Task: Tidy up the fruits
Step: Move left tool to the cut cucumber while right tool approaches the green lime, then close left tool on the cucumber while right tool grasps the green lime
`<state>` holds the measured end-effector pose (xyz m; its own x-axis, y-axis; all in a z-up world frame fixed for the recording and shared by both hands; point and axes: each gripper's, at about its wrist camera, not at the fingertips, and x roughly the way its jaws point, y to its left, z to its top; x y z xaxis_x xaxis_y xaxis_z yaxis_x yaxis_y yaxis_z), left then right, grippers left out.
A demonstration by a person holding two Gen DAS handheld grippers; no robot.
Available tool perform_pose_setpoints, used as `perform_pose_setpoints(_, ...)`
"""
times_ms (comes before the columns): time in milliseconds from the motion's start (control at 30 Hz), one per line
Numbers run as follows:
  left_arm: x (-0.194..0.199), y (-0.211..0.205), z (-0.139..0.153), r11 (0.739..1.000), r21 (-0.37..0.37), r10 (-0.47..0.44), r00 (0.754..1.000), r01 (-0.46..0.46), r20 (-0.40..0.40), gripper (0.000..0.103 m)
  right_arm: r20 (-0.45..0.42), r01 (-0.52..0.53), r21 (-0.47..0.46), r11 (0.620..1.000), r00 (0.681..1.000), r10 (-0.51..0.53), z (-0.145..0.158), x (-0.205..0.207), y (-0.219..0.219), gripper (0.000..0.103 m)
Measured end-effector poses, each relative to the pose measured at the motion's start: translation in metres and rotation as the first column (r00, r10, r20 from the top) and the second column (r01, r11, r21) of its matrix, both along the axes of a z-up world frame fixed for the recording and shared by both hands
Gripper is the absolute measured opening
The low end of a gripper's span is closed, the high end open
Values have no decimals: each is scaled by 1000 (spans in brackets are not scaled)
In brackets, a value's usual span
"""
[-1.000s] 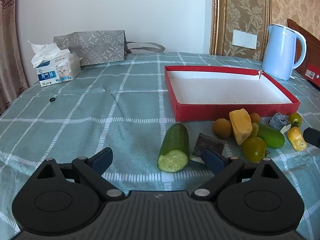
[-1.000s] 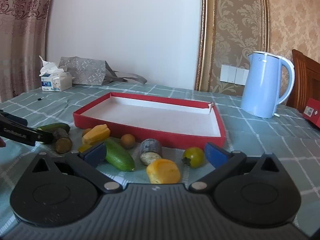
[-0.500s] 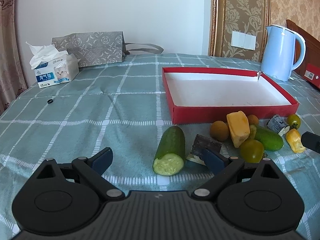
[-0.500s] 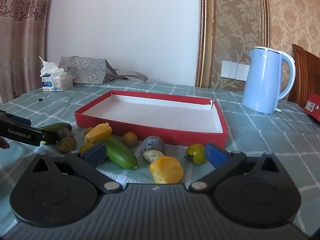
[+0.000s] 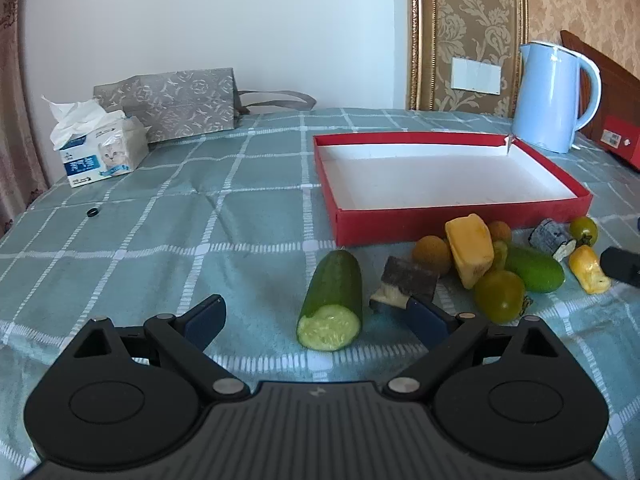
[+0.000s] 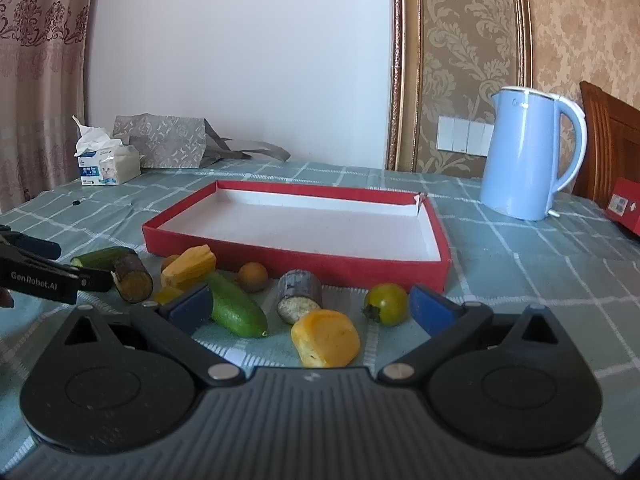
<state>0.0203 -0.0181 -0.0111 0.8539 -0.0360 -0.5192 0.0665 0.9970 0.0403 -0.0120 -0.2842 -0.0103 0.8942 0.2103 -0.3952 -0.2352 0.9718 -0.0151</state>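
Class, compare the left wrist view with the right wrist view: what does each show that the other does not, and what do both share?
Only the left wrist view shows the open left gripper from behind and the pale cut face of the green cucumber half.

Only the right wrist view shows the open right gripper from behind and the left gripper's "GenRobot.AI" lettering.

Both show the empty red cardboard tray, the light blue electric kettle, the white tissue box and the scattered fruit pieces.
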Motion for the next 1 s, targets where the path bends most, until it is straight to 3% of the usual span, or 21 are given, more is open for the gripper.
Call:
perform_pose_setpoints(200, 3, 1, -3, 1000, 6, -9, 1000, 9, -19, 89, 3, 6, 0, 1000, 1000, -6, -1, 1, -2, 103)
perform_pose_setpoints(333, 8, 5, -7, 1000, -21, -25, 998, 24, -61, 62, -6, 11, 5, 1000, 1000, -11, -3, 3, -4, 103)
perform_pose_setpoints(400, 8, 5, -10, 1000, -10, -28, 998, 27, -61, 61, -7, 15, 8, 1000, 1000, -15, -3, 3, -4, 103)
perform_pose_setpoints(467, 8, 4, -9, 1000, -9, -26, 998, 26, -49, 50, -6, 16, 10, 1000, 1000, -16, -3, 4, -5, 103)
perform_pose_setpoints(633, 10, -3, -9, 1000, 20, -21, 999, 22, -43, 34, 2, 18, -1, 1000, 1000, -18, -4, 4, -6, 103)
perform_pose_setpoints(800, 10, -11, -11, 1000, 29, 2, 1000, -2, -20, 31, -1, 24, 1, 1000, 1000, -24, -5, 4, -14, 103)
perform_pose_setpoints(1000, 5, -1, -8, 997, -65, 32, 999, -31, 25, 31, -23, 82, -22, 996, 996, -83, -6, 10, -28, 98)
